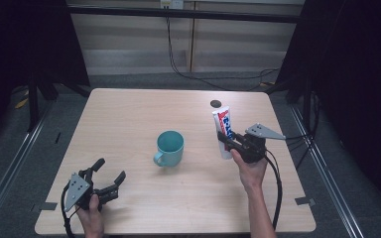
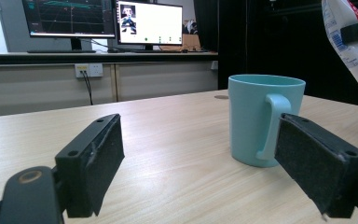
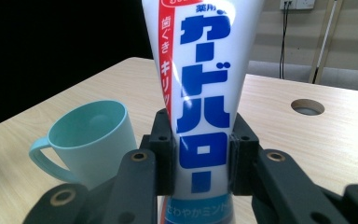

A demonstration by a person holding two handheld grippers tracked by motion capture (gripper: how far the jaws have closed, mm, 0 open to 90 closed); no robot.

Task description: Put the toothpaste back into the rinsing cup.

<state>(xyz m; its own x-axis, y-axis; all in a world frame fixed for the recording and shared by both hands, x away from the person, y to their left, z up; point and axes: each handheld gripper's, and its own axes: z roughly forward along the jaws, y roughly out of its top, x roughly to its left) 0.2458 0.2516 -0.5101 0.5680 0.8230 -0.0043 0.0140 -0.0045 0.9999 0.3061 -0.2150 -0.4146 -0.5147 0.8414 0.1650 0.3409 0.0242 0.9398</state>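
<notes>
- A teal mug [image 1: 170, 148] stands on the counter [image 1: 129, 114] between the two hand-held grippers, handle toward the left hand-held gripper [image 1: 104, 179], whose jaws stand apart, holding nothing.
- The right hand-held gripper [image 1: 226, 140] is clamped on a tube [image 1: 223, 130], held upright, long axis near vertical.
- The right gripper view shows the tube's blue lettering [image 3: 200, 93] and a round hole [image 3: 307, 107] beyond it.
</notes>
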